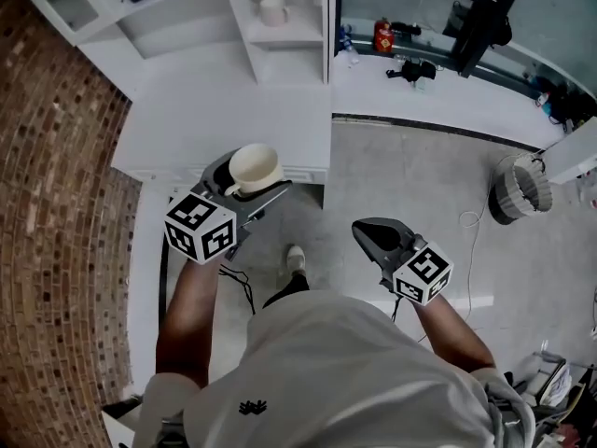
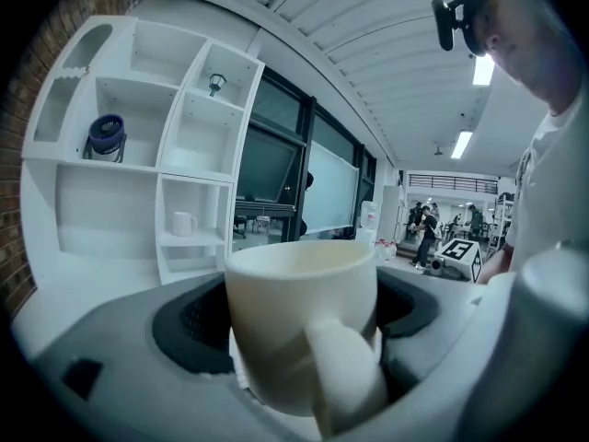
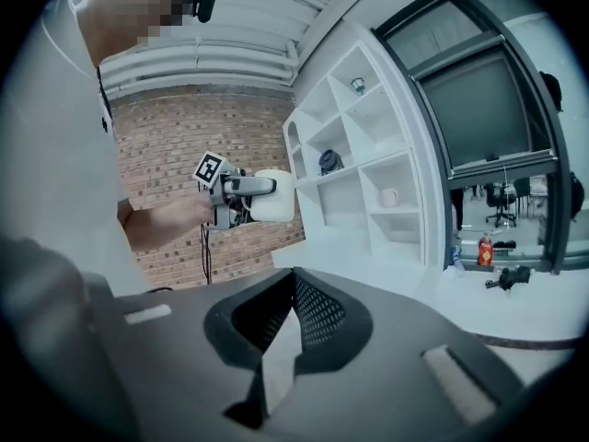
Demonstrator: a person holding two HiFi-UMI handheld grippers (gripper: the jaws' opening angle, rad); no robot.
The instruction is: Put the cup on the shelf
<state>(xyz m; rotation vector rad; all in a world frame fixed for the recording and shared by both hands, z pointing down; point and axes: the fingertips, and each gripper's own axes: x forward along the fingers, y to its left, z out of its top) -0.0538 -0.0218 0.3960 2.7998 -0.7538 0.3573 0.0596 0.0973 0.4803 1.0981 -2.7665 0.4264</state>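
Note:
A cream cup (image 1: 254, 165) with a handle is clamped upright in my left gripper (image 1: 257, 183), held above the front edge of the white counter (image 1: 215, 124). In the left gripper view the cup (image 2: 299, 302) fills the space between the jaws, its handle toward the camera. The white shelf unit (image 1: 280, 26) stands behind the counter; one cubby holds a small white mug (image 1: 273, 10). The same shelf (image 2: 138, 201) is seen ahead and to the left, well away. My right gripper (image 1: 371, 235) is shut on nothing, low over the floor; the right gripper view shows its jaws (image 3: 288, 334) meeting.
A brick wall (image 1: 56, 203) runs along the left. A blue object (image 2: 107, 137) sits in an upper cubby. On the right counter are a red can (image 1: 382, 35) and a black tool (image 1: 413, 69). A round white bin (image 1: 519, 189) stands on the floor.

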